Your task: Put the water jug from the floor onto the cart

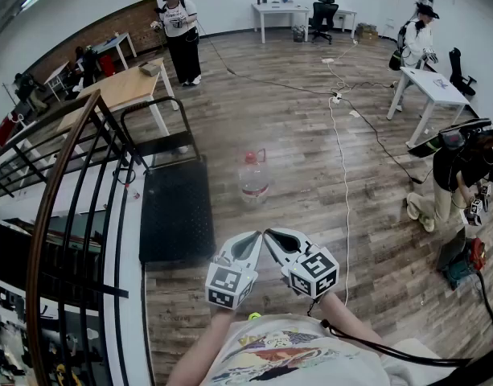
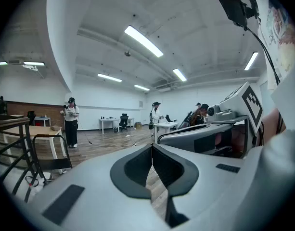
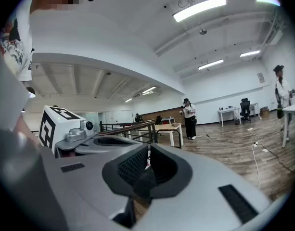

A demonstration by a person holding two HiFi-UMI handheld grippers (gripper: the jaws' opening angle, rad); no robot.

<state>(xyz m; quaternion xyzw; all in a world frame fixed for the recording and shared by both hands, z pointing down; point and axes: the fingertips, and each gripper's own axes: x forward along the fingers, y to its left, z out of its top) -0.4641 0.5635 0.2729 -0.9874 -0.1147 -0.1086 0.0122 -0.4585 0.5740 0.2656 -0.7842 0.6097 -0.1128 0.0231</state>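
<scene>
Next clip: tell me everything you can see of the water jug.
The water jug looks like clear plastic, with a red cap and a red handle by its neck. It stands upright on the wooden floor, just right of the black cart and apart from it. Only the floor touches it; the left gripper and right gripper sit short of it, both shut and empty. Its fill level cannot be made out.

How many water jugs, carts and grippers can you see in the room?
Clear plastic water jug with a red top: 1
Black flat cart with a push handle: 1
Grey grippers with marker cubes, left gripper and right gripper: 2
Total: 4
</scene>
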